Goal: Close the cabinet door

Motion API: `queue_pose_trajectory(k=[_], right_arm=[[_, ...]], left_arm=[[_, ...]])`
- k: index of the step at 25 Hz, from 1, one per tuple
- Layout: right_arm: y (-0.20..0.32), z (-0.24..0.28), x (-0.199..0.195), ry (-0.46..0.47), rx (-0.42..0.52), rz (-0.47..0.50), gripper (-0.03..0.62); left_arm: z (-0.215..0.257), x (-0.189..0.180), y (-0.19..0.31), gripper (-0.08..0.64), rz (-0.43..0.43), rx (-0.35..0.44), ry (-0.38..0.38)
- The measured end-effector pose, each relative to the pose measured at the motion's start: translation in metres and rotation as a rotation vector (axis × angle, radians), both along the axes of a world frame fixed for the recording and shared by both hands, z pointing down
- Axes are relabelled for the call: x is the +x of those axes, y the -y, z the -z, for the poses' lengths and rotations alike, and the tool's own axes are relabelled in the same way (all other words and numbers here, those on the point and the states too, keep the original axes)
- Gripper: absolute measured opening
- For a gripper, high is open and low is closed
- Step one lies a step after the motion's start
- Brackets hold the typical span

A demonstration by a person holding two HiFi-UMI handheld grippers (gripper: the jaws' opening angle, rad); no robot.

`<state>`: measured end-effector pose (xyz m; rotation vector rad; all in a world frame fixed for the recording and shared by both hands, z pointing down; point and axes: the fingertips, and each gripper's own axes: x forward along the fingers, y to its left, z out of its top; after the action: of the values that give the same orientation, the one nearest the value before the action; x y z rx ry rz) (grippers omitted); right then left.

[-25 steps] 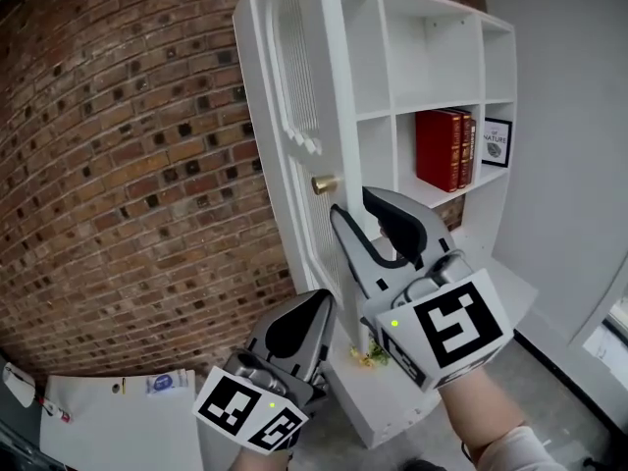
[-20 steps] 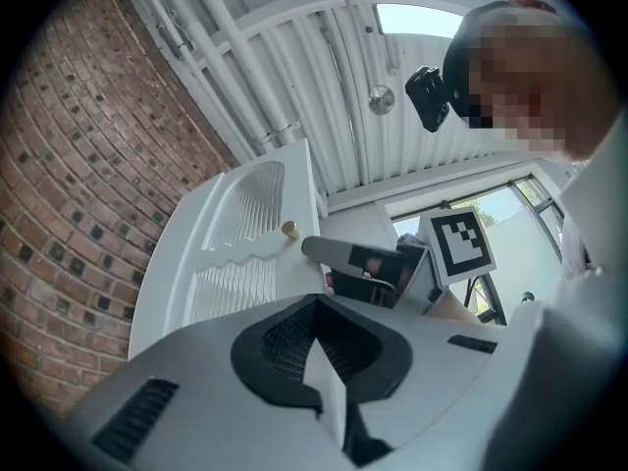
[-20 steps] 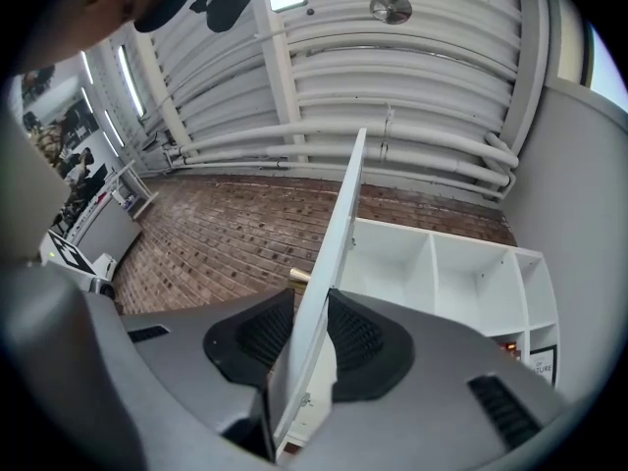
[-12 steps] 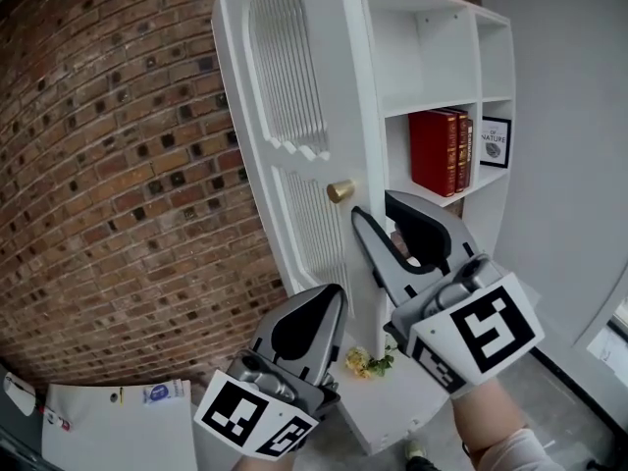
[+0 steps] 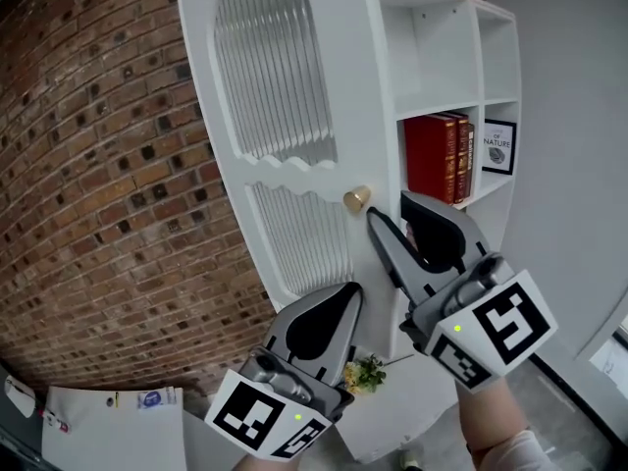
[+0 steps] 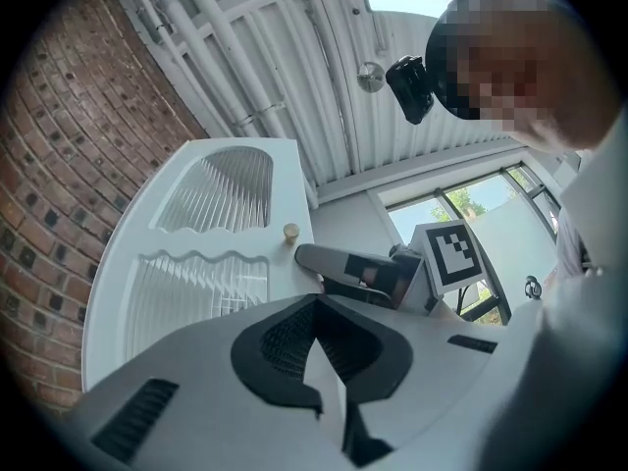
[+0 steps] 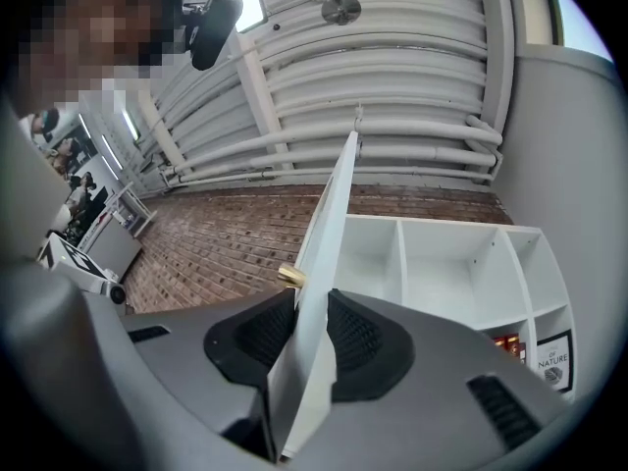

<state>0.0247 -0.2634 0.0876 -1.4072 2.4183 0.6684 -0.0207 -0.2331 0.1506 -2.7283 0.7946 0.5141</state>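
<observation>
Cabinet door [image 5: 294, 165] swung further round over the last second: closing under way, not yet shut.
It now shows more of its ribbed face and hides more of the cabinet [image 5: 442, 57]. My right gripper [image 5: 390, 207] pinches the door's free edge just below the brass knob [image 5: 356, 199]; the left gripper [image 5: 348, 287], pressed together and empty, sits low beside the door.
</observation>
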Motion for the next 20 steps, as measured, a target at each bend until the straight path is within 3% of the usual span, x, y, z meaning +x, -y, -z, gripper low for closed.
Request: queue_pose_trajectory(k=[11, 20], right_arm=[[0.058, 0.002, 0.048, 0.084, -0.021, 0.105, 0.114], [0.11, 0.002, 0.07, 0.099, -0.034, 0.175, 0.126]], left_arm=[[-0.001, 0.034, 0.049, 0.009, 0.058, -0.01, 0.01], [-0.001, 0.06, 0.083, 0.009, 0.122, -0.019, 0.019]])
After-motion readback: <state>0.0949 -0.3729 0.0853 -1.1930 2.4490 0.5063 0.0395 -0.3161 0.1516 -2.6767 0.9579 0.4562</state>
